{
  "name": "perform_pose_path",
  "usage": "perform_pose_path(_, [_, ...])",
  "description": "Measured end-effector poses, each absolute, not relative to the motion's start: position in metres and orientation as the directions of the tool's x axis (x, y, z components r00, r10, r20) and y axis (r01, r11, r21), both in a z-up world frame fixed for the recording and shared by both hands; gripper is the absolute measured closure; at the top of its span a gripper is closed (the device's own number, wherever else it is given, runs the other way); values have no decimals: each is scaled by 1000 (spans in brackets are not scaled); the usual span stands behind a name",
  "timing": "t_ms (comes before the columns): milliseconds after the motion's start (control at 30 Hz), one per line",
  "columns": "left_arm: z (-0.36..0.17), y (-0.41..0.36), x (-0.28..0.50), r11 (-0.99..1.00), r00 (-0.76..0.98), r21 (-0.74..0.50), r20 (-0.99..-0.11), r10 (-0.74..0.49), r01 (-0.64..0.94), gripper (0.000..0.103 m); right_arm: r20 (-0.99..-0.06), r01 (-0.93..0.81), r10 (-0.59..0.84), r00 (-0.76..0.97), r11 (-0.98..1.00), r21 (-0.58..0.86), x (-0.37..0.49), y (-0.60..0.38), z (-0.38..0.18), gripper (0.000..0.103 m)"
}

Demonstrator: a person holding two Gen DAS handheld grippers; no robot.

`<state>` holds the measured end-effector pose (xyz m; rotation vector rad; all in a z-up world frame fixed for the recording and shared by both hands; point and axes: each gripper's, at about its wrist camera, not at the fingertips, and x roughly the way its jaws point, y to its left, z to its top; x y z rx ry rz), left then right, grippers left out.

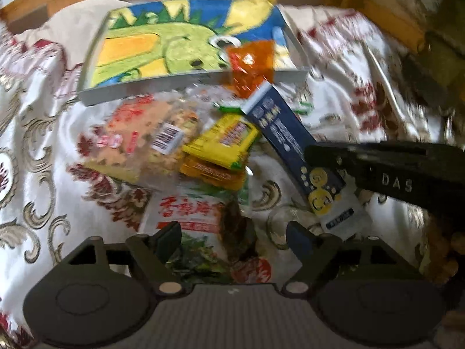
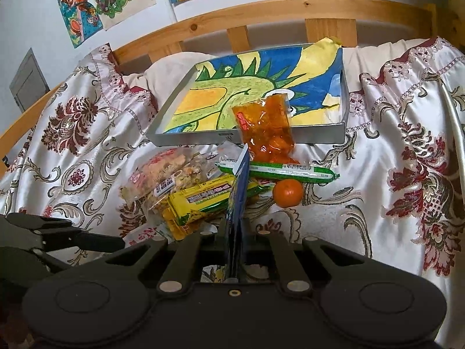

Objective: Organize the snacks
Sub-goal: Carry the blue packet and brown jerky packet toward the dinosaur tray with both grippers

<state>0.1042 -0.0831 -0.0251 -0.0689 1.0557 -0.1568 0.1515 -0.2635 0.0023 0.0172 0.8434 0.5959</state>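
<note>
My right gripper is shut on a dark blue snack packet, which stands on edge above the pile. The left wrist view shows that packet slanting out of a black right finger. My left gripper is open over a white packet with red characters, and its pads do not touch it. The pile holds yellow packets, a clear cracker bag, a green stick and a mandarin. An orange bag leans over the front rim of the grey tray.
The tray is lined with a dinosaur drawing and rests on a flowered satin cloth covering a bed. A wooden slatted headboard stands behind it. My left gripper's arm shows low at the left of the right wrist view.
</note>
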Motion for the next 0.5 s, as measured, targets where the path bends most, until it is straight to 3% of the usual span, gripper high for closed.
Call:
perform_pose_path(133, [-33, -97, 108, 989, 469, -53, -876, -112, 136, 24, -703, -483, 501, 504, 839, 252, 154, -265, 0, 96])
perform_pose_path(167, [-32, -98, 108, 989, 472, -39, -876, -102, 142, 28, -704, -481, 502, 502, 839, 255, 154, -265, 0, 96])
perform_pose_path(233, [-32, -100, 105, 987, 484, -10, -871, -86, 158, 48, -705, -479, 503, 500, 839, 258, 155, -265, 0, 96])
perform_pose_path(267, [-31, -100, 103, 987, 485, -5, -871, -84, 163, 51, -705, -481, 504, 500, 838, 258, 155, -265, 0, 96])
perform_pose_path(500, [-24, -88, 96, 987, 477, -88, -867, -143, 135, 54, -697, -495, 505, 510, 834, 242, 152, -263, 2, 96])
